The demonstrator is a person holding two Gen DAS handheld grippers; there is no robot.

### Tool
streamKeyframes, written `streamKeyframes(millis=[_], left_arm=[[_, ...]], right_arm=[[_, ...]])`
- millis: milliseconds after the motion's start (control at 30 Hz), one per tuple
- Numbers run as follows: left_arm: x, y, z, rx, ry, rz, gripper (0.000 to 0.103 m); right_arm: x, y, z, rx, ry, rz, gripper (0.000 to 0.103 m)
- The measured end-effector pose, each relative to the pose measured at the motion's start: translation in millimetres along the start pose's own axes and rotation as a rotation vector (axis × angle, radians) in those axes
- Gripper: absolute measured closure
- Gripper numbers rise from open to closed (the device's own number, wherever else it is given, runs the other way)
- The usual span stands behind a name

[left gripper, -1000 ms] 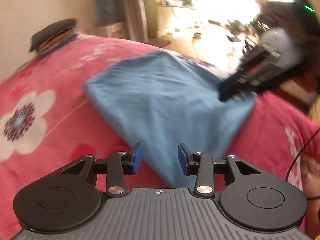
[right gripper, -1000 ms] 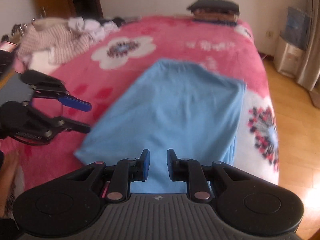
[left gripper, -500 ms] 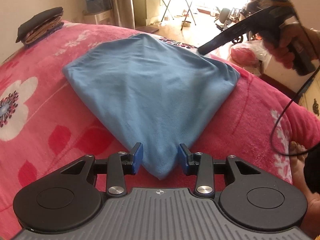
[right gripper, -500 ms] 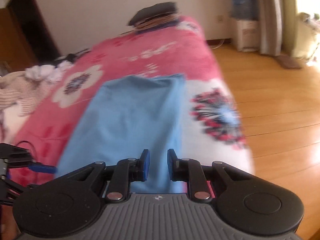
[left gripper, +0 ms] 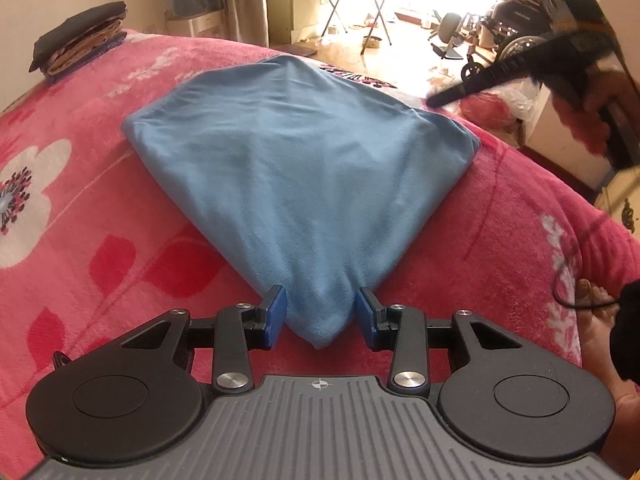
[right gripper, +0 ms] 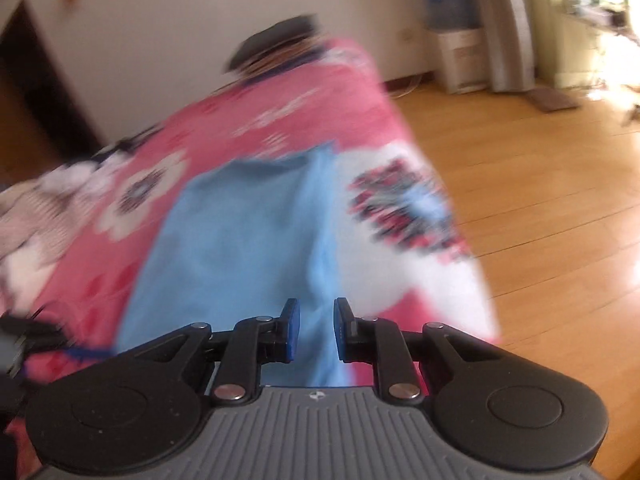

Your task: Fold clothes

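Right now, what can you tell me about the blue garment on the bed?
The blue garment is a plain light-blue piece of soft, fleece-like fabric, already folded into a flat panel with a few shallow wrinkles. It lies on the pink floral blanket. Its near corner sits between the open fingers of the left gripper, not pinched. In the blurred right wrist view the right gripper hovers open over its edge near the bedside. Nothing else touches it.
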State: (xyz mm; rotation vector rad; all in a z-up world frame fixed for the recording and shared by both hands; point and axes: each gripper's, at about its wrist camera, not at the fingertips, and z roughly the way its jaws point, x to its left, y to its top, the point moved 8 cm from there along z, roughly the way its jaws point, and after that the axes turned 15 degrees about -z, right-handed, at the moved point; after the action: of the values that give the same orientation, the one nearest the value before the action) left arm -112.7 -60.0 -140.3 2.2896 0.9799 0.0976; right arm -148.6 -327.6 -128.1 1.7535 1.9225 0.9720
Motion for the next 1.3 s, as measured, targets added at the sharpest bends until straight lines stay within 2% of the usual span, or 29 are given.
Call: streamKeyframes(millis=[33, 67, 133, 233, 267, 333, 467, 600, 733, 833, 900, 1000, 1067, 1133, 1233, 1300], left_arm=[[0.2, -0.4, -0.6, 0.000, 0.001, 0.000, 0.065], [0.4, -0.9, -1.2, 0.000, 0.001, -0.001, 0.065], [1.0, -1.7, -3.1, 0.000, 0.003, -0.002, 0.065], [2.2, -2.5, -5.3, -0.001, 0.005, -0.006, 0.065], [2.5, -2.6, -5.6, 0.000, 0.005, -0.009, 0.065], [2.0, -3.1, -4.7, 0.003, 0.004, -0.012, 0.065], [1.9, -4.7, -3.8, 0.014, 0.007, -0.021, 0.065], [4.1, -7.8, -8.1, 0.017, 0.023, -0.022, 0.065], [11.9, -10.0, -13.1, 0.018, 0.039, -0.043, 0.065], [17.8, -10.5, -13.9, 0.021, 0.040, -0.068, 0.065], [21.1, -10.2, -12.3, 0.028, 0.033, -0.093, 0.065], [24.8, -9.4, -9.6, 0.036, 0.029, -0.118, 0.065], [25.2, -9.3, -10.2, 0.035, 0.031, -0.122, 0.065], [25.8, -9.1, -12.3, 0.031, 0.037, -0.120, 0.065], [30.5, -8.4, -15.7, 0.024, 0.062, -0.119, 0.065], [36.4, -7.6, -16.5, 0.022, 0.076, -0.134, 0.065]], right_arm=[[5.2, -6.3, 3.2, 0.022, 0.023, -0.004, 0.084], [4.5, -17.6, 5.1, 0.060, 0.009, -0.011, 0.084], [-7.3, -34.2, -0.8, 0.075, -0.050, -0.002, 0.083], [-28.4, -40.2, -21.4, 0.038, -0.088, 0.131, 0.081], [-31.7, -37.9, -28.4, 0.038, -0.137, 0.112, 0.081], [-28.8, -27.5, -36.7, 0.001, -0.139, 0.100, 0.081], [16.9, 11.7, -25.3, -0.073, -0.018, -0.031, 0.081], [75.1, 23.8, 12.2, -0.039, 0.136, -0.199, 0.081], [99.4, -5.3, 34.8, 0.119, 0.214, -0.296, 0.080], [113.5, -19.7, 24.1, 0.225, 0.272, -0.402, 0.080], [119.0, -13.9, 13.0, 0.225, 0.277, -0.450, 0.080], [119.6, 9.4, 8.8, 0.143, 0.246, -0.437, 0.080], [127.7, 20.2, 15.5, 0.080, 0.236, -0.459, 0.080], [138.8, 19.2, 29.3, 0.078, 0.255, -0.476, 0.080], [152.0, -6.5, 57.5, 0.219, 0.269, -0.531, 0.080], [160.7, -21.1, 55.4, 0.245, 0.305, -0.565, 0.078]])
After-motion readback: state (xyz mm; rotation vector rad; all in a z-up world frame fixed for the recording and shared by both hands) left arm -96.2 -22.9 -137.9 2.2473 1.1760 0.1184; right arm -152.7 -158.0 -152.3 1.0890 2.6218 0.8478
